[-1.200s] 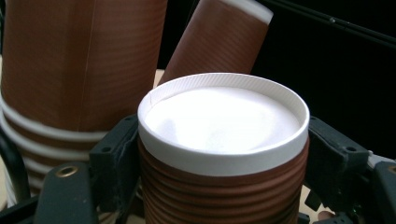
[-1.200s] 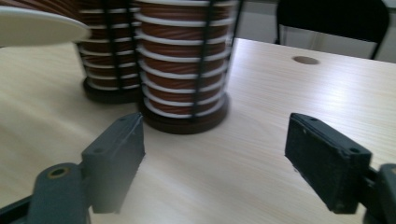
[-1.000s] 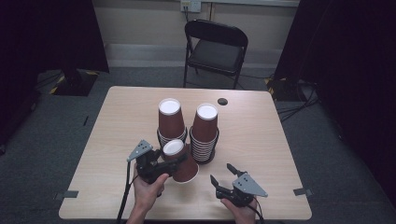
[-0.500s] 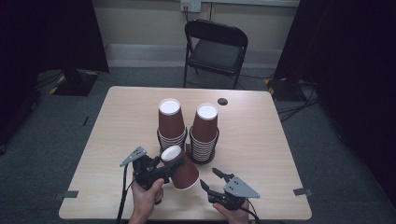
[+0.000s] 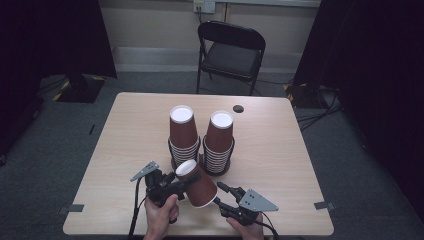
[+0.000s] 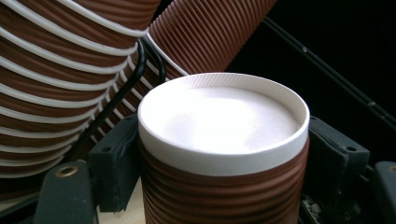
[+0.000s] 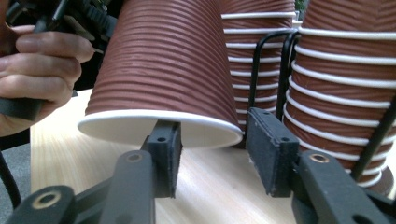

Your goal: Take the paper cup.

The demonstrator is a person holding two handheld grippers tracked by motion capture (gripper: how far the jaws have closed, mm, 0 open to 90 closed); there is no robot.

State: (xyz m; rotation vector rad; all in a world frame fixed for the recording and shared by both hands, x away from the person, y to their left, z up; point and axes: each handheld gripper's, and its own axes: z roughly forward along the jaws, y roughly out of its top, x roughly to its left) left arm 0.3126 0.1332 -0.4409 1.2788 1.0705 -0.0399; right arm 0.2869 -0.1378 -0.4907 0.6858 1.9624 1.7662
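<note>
Dim room, lit table, sharp close-ups.

Two grippers meet at one brown ribbed cup near the front of a wooden table [image 5: 125,130].

The left gripper [image 5: 186,181] clamps the narrow end of the tilted cup [image 5: 199,184]; the right gripper [image 5: 220,194], jaws just closing, sits at its wide rim. Behind stand the left stack [image 5: 182,134] and right stack [image 5: 219,141] of cups in a black wire holder, a small dark disc [image 5: 238,108] and a black folding chair [image 5: 229,54].
</note>
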